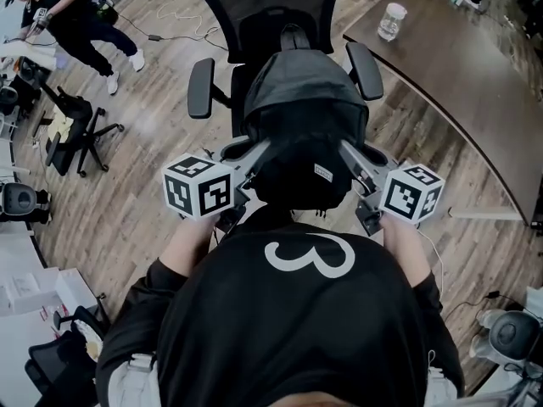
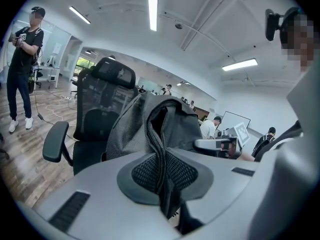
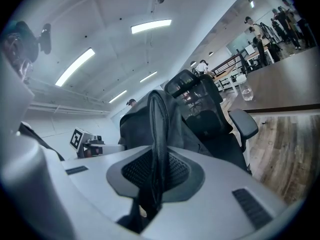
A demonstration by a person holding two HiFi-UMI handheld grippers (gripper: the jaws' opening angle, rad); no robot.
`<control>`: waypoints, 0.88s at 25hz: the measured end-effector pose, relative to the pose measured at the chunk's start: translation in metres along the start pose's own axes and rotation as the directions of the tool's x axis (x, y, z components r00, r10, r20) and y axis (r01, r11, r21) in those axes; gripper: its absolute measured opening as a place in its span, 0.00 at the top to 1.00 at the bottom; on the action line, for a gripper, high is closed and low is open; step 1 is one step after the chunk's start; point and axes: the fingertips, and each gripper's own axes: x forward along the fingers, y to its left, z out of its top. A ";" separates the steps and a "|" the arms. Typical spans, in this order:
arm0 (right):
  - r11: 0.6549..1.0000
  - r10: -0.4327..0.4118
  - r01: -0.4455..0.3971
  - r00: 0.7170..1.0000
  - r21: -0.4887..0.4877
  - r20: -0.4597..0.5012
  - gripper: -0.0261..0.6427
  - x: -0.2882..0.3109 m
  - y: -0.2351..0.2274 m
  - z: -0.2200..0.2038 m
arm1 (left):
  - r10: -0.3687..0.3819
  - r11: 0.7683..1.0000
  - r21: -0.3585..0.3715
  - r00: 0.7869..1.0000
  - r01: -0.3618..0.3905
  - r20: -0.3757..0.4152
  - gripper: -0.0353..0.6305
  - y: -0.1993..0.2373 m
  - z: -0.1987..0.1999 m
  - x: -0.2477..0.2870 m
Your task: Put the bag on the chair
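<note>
A dark grey backpack hangs between my two grippers, in front of a black office chair with two armrests. My left gripper is shut on the bag's left edge; in the left gripper view a zippered fold of the bag is pinched between the jaws. On the other side, my right gripper is shut on the bag's right edge, a fabric fold clamped between its jaws. Behind the bag stands the chair, also visible in the right gripper view. The chair's seat is hidden by the bag.
A dark wooden table with a clear plastic container stands at the right. A person stands at the far left by another black chair. Cables lie on the wooden floor.
</note>
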 end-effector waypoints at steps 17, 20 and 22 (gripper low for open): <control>0.997 -0.059 0.060 0.998 0.041 -0.028 0.87 0.079 -0.066 0.031 | -0.038 0.999 -0.031 0.997 0.036 -0.074 0.88 0.084 0.036 0.068; 0.996 -0.074 0.076 0.997 0.054 -0.033 0.87 0.097 -0.078 0.039 | -0.041 0.999 -0.035 0.995 0.037 -0.091 0.88 0.104 0.046 0.081; 0.995 -0.079 0.081 0.996 0.065 -0.032 0.87 0.108 -0.085 0.047 | -0.044 0.999 -0.035 0.994 0.041 -0.096 0.88 0.115 0.055 0.089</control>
